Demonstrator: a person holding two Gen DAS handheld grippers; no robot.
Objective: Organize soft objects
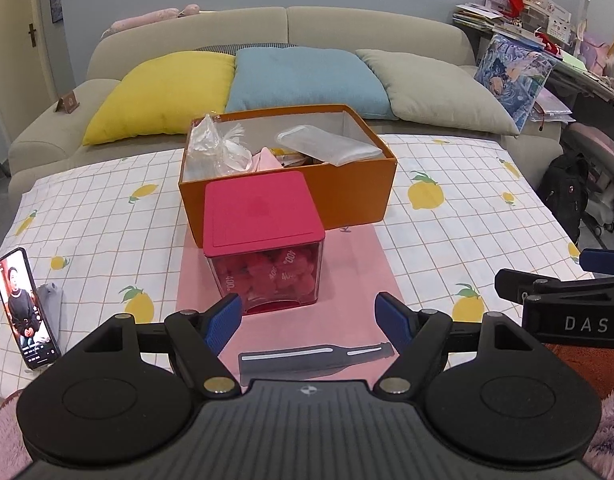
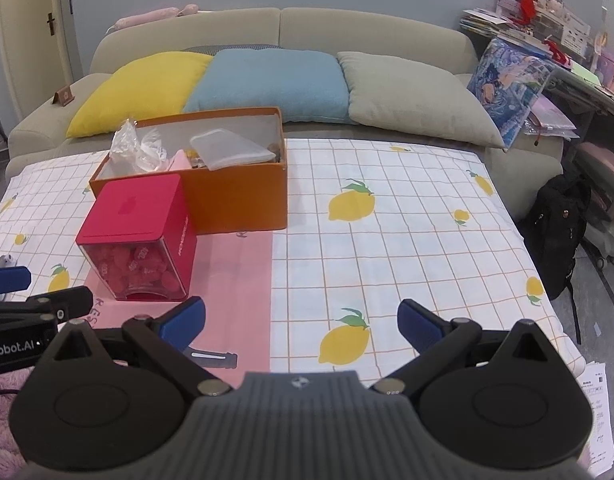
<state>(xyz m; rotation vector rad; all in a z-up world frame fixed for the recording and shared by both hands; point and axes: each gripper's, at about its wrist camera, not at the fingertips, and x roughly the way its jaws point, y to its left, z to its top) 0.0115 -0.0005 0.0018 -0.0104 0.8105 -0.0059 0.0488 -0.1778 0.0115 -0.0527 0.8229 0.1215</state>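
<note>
A clear cube container with a red lid (image 1: 263, 216), filled with red soft pieces, stands on a pink mat (image 1: 347, 276) in front of an orange box (image 1: 347, 188). The box holds crumpled clear bags (image 1: 219, 148), a pink item and a clear flat pouch (image 1: 327, 144). A grey tweezers-like tool (image 1: 311, 360) lies on the mat between my left fingers. My left gripper (image 1: 307, 320) is open and empty, just short of the cube. My right gripper (image 2: 301, 322) is open and empty over the lemon-print cloth, right of the cube (image 2: 141, 236) and the orange box (image 2: 239, 200).
A phone (image 1: 25, 308) stands propped at the table's left edge beside a small grey object (image 1: 51, 300). A sofa with yellow (image 1: 163, 92), blue and grey cushions is behind the table. A black backpack (image 2: 555, 232) and cluttered shelves are at right.
</note>
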